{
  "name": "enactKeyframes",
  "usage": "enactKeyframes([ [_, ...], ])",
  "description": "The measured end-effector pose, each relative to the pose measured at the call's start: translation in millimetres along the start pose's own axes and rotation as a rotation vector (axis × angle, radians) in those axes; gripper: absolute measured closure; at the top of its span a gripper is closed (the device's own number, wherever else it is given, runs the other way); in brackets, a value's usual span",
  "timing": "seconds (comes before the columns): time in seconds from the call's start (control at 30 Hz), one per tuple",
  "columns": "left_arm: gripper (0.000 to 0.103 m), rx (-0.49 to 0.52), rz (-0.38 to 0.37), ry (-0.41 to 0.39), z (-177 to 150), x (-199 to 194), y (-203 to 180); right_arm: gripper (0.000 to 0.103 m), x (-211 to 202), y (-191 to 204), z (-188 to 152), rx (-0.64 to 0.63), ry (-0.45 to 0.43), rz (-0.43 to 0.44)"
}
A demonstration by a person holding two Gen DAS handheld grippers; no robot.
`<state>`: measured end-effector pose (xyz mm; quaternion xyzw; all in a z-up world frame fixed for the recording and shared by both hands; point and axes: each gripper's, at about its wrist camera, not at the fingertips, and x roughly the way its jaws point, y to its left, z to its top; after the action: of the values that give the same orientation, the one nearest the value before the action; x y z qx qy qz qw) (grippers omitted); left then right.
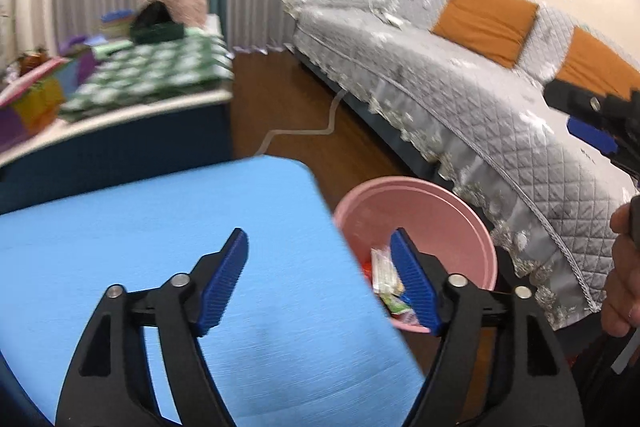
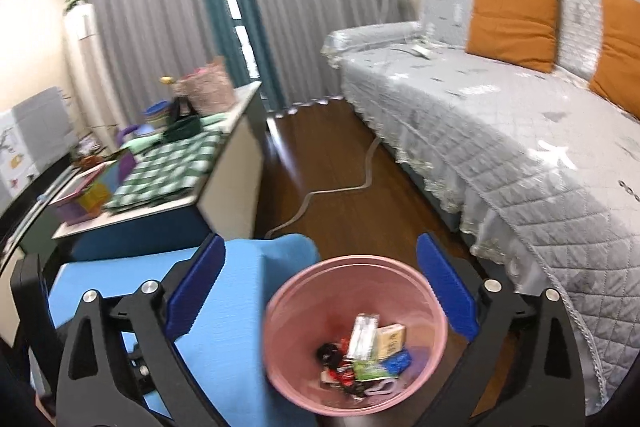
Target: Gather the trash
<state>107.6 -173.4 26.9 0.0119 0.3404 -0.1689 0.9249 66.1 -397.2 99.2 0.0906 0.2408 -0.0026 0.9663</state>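
**Trash sitting in the pink bin, both hand-held grippers standing empty above it**

Trash (image 2: 362, 355) is lying at the bottom of the pink wastebasket (image 2: 280, 311), which is standing on the wooden floor (image 2: 332, 163) between the blue-covered surface (image 1: 160, 227) and the quilted grey sofa (image 2: 500, 131). Wrappers, a small carton and some dark scraps are piled together there; the blur is hiding what each piece is.

The right hand-held gripper (image 2: 322, 295) is hovering almost directly over the bin mouth and looking down into it, its blue pads spread wide to either side of the rim with nothing between them. The left hand-held gripper (image 1: 320, 283) is also standing wide open and empty, but it is sitting off to one side: most of its view is taken by the blue surface, and the bin is lying toward its right pad, partly hidden behind that pad and the surface's corner.

So the right hand is the nearer one to the bin, and the bin is lying below and just ahead of it, while for the left hand it is lying to the right and lower.

No loose trash is showing on the visible part of the blue surface or on the visible stretch of floor, so the collecting is looking well advanced, as far as these views reach. Whichever hand goes for another piece will be carrying it back toward this same spot; from the left side that means crossing rightward past the surface's corner.
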Motion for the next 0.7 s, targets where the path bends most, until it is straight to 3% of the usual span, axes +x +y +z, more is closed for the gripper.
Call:
enactKeyframes([
  [0.13,0.021,-0.028,0.081,-0.083,1.7,-40.8,35.2,0.005,-21.8,28.9,-1.5,-0.032,-0.022,0.050],
  [0.3,0.018,-0.058,0.137,-0.114,-6.9,-77.9,67.3,0.005,-51.8,63.8,-14.6,-0.068,-0.042,0.084],
  [0.53,0.011,-0.109,0.225,-0.143,-37.2,-137.2,100.3,0.005,-82.7,91.0,-47.5,-0.087,-0.024,0.063],
  [0.7,0.010,-0.159,0.238,-0.124,-65.3,-163.4,107.4,0.005,-95.3,102.2,-74.5,-0.099,0.010,0.020],
])
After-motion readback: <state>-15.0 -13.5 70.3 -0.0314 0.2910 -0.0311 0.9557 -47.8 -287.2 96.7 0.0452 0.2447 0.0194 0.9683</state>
